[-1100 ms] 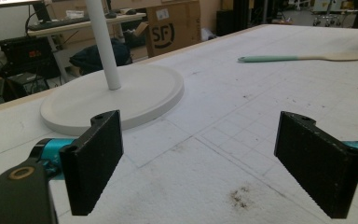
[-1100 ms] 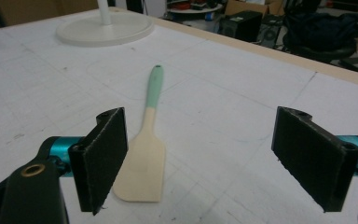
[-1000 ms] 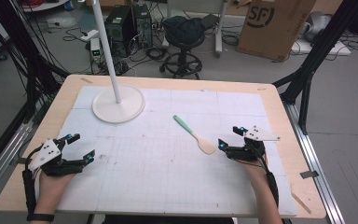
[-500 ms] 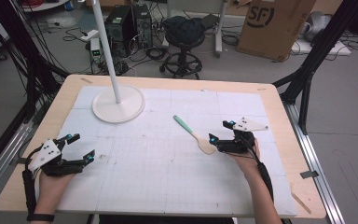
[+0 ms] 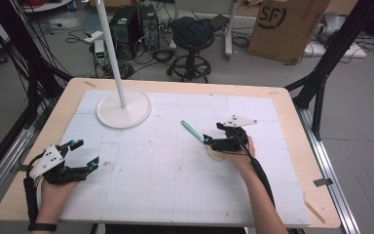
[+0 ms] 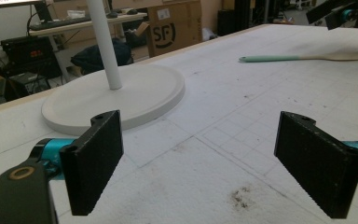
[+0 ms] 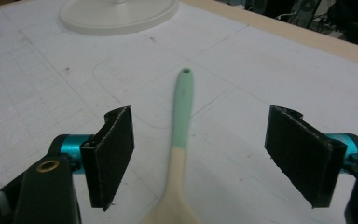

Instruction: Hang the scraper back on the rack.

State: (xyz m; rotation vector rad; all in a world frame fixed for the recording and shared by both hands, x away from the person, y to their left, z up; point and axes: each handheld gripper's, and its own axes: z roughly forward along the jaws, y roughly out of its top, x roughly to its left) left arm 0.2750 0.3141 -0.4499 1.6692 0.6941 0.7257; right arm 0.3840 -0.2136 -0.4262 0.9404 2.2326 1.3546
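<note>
1. The spoon (image 5: pixel 200 138) lies flat on the white table (image 5: pixel 175 185), near the middle.
2. The right tool (image 7: pixel 200 158) is over the spoon. Its jaws are wide and have just been closing a bit, with the spoon between them, not touched.
3. The left tool (image 6: pixel 200 168) rests far off, jaws wide, holding nothing.
4. A lamp base (image 5: pixel 123 108) stands behind.
</note>
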